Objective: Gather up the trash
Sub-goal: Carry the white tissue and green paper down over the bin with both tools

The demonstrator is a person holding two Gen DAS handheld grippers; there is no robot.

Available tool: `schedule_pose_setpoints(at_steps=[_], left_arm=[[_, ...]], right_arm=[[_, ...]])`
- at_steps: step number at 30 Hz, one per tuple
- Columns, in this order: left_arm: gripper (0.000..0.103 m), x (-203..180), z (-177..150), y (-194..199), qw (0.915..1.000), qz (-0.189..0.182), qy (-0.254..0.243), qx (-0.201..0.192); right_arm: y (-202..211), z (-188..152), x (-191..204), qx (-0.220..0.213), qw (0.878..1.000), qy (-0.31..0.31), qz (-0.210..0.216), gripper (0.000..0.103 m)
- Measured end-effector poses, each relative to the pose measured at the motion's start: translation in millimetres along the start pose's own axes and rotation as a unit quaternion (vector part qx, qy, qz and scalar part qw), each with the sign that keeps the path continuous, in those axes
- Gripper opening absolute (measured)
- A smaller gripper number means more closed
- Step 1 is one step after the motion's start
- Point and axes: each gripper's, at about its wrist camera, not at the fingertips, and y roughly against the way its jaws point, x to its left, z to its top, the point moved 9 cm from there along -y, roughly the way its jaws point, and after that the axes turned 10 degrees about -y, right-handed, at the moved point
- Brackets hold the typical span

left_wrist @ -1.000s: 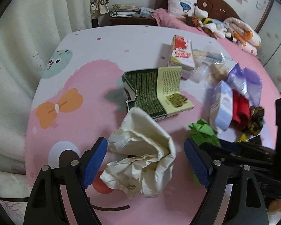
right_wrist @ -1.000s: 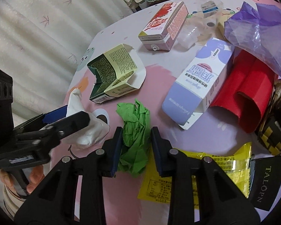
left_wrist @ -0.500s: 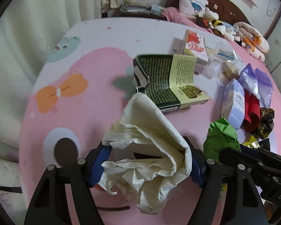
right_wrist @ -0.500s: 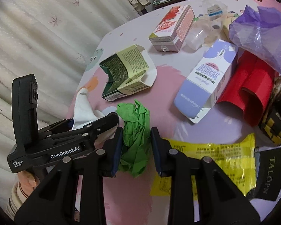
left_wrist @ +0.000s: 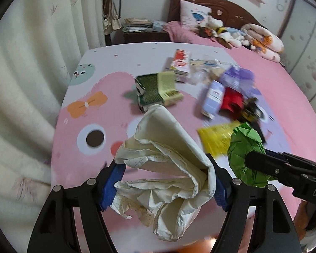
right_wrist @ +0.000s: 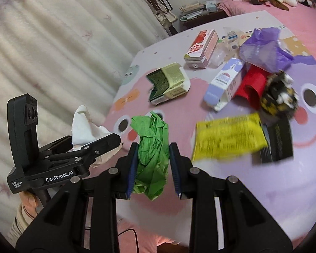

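Right wrist: jaws grip one green paper wad [right_wrist: 152, 154]; left jaws grip one cream paper [left_wrist: 168, 168].

A cream pleated curtain [left_wrist: 29, 67] hangs along the left of the bed. At the far end stands a dark wooden headboard [left_wrist: 219, 6] with a white pillow [left_wrist: 194, 16], stuffed toys [left_wrist: 219, 28] and a rolled quilt [left_wrist: 263, 40]. Papers are stacked on a nightstand [left_wrist: 144, 35].

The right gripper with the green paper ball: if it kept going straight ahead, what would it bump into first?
Probably the pink tablecloth just past the green paper ball held in the right gripper. The green and yellow carton lies farther along, though depth is hard to judge.
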Motion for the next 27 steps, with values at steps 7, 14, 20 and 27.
schedule_pose_setpoints(at_steps=[7,14,20,27], left_arm=[[0.075,-49,-80,57,0.9991,-0.032,-0.028,0.000],[0.075,-98,-172,57,0.9966,-0.069,-0.041,0.018],[0.075,-129,-236,6,0.9956,-0.071,-0.050,0.035],[0.075,-154,-292,-75,0.9949,-0.053,-0.055,0.065]], right_arm=[[54,-83,2,0.002,1.000,0.010,0.001,0.026],[74,-171,-33,0.013,1.000,-0.008,-0.014,0.026],[50,-227,-97,0.021,0.997,-0.045,-0.060,0.026],[6,-271,-189,0.026,0.987,-0.116,-0.112,0.026]])
